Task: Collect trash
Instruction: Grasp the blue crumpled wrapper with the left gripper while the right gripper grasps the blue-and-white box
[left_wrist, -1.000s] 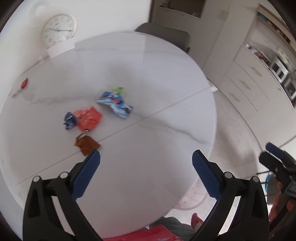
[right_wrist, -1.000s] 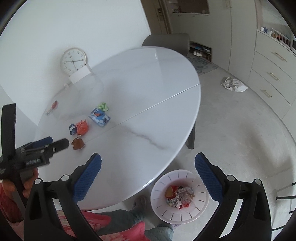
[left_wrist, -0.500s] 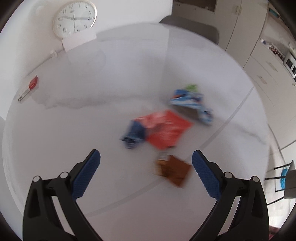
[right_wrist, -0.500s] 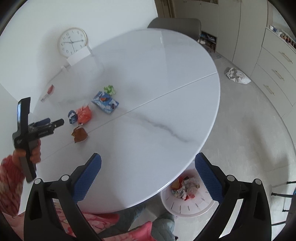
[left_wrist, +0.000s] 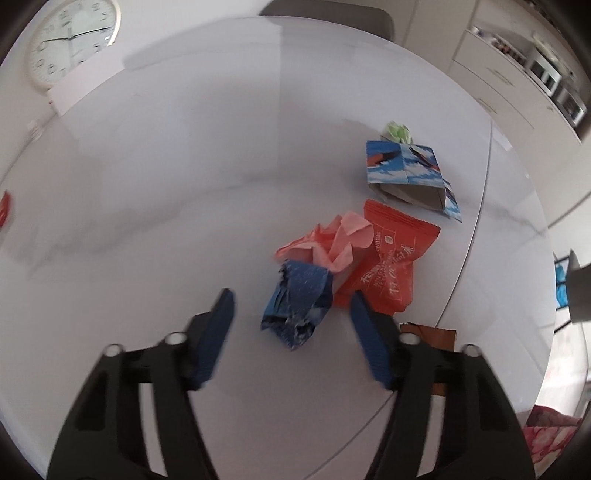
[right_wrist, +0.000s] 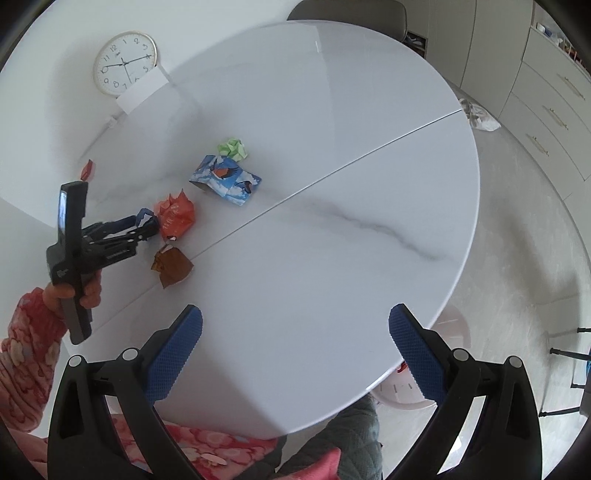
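Observation:
A crumpled blue wrapper (left_wrist: 295, 314) lies on the white round table (left_wrist: 184, 184), between the fingers of my left gripper (left_wrist: 291, 297). The jaws are closing, and the pads stand apart from the wrapper on both sides. Touching it are a pink crumpled paper (left_wrist: 332, 240) and an orange-red packet (left_wrist: 391, 266). A brown wrapper (left_wrist: 428, 334) peeks out behind the right finger. Farther off lie a blue bird-print carton (left_wrist: 406, 173) and a green crumple (left_wrist: 397, 132). My right gripper (right_wrist: 295, 328) hangs open over the table's near part with nothing between its fingers, and its view shows the left gripper (right_wrist: 144, 229) at the pile.
A white bin (right_wrist: 417, 395) with trash shows partly under the table's near edge. A clock (right_wrist: 123, 62) leans on the wall behind the table, and a small red item (right_wrist: 88, 170) lies at the table's left. A chair (right_wrist: 347, 9) stands at the far side; drawers line the right wall.
My left gripper has come down onto the trash pile and its jaws have narrowed around the blue wrapper. The right gripper has moved over the table, so the bin is now mostly hidden.

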